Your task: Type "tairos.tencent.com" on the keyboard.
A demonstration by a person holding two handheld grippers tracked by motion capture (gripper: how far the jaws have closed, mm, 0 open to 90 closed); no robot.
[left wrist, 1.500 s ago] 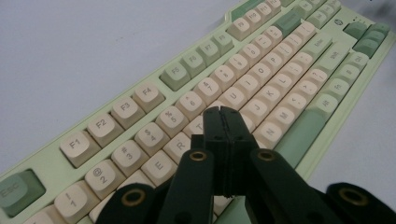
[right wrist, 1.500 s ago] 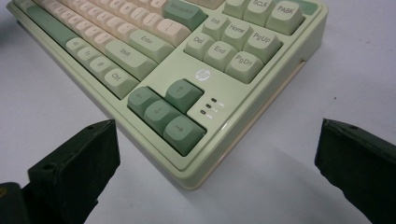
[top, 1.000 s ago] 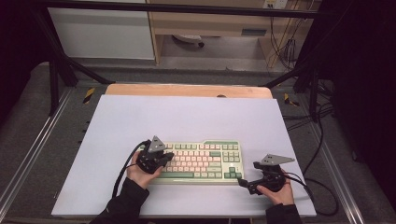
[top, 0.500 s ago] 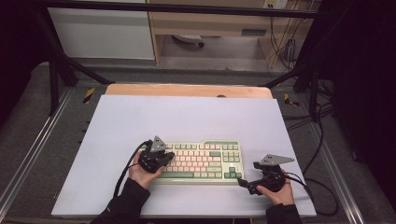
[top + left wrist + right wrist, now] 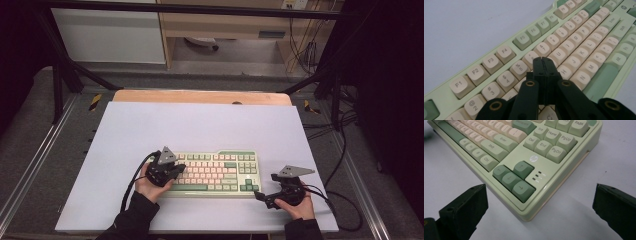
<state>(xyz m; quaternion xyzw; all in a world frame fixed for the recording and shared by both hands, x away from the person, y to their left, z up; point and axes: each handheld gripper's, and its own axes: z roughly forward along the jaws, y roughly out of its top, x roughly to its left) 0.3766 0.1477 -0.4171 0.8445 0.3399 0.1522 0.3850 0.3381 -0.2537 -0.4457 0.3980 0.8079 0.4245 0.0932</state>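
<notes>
A pale green keyboard [image 5: 215, 172] with cream and green keys lies near the front of the white table top. My left gripper [image 5: 179, 170] rests over its left half, held by a hand. In the left gripper view its black jaws [image 5: 542, 59] are pressed together with nothing between them, tips low over the keys [image 5: 574, 37] near the number row. My right gripper [image 5: 260, 195] sits at the keyboard's near right corner. In the right gripper view its jaws [image 5: 540, 187] stand wide apart, and the corner with the arrow keys [image 5: 514, 178] lies ahead between them, untouched.
The white surface [image 5: 200, 125] stretches behind and to both sides of the keyboard. A wooden strip [image 5: 200, 96] runs along the back edge. Black cables [image 5: 345, 200] trail off the right side, and a cable [image 5: 131, 187] loops by the left hand.
</notes>
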